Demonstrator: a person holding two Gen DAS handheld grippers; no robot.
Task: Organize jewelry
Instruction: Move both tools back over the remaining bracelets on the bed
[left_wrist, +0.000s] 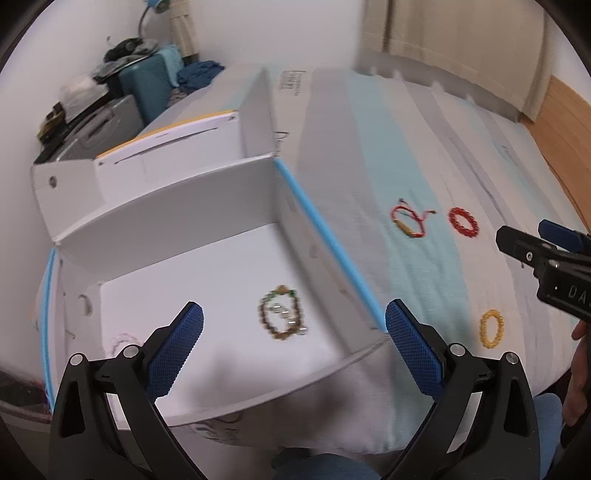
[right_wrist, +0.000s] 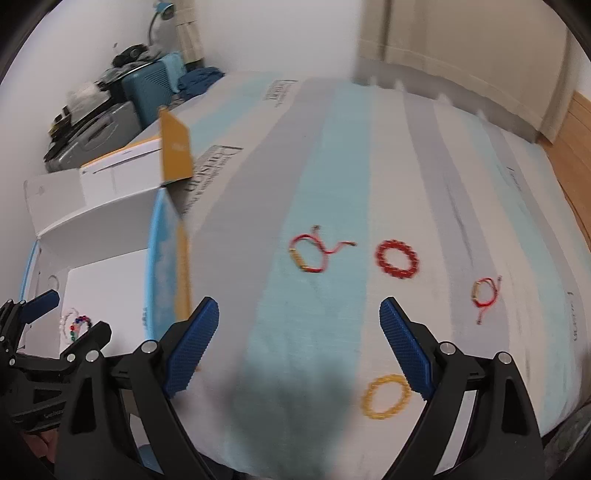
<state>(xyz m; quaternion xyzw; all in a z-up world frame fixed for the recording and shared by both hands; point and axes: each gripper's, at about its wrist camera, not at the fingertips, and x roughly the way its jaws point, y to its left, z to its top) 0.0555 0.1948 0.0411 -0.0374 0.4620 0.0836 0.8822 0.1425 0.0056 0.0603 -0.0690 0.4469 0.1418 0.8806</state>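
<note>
My left gripper is open and empty above the open white box, which holds a brown bead bracelet. On the striped cloth lie a red cord bracelet, a red bead bracelet and a yellow bead bracelet. My right gripper is open and empty above the cloth. In the right wrist view the red cord bracelet and red bead bracelet lie ahead, the yellow bracelet is near the right finger, and a small red cord bracelet lies far right.
The white box has a blue rim and holds multicoloured beads in the right wrist view. A second white box stands behind it. Luggage and clutter are at the back left. Wooden floor lies to the right.
</note>
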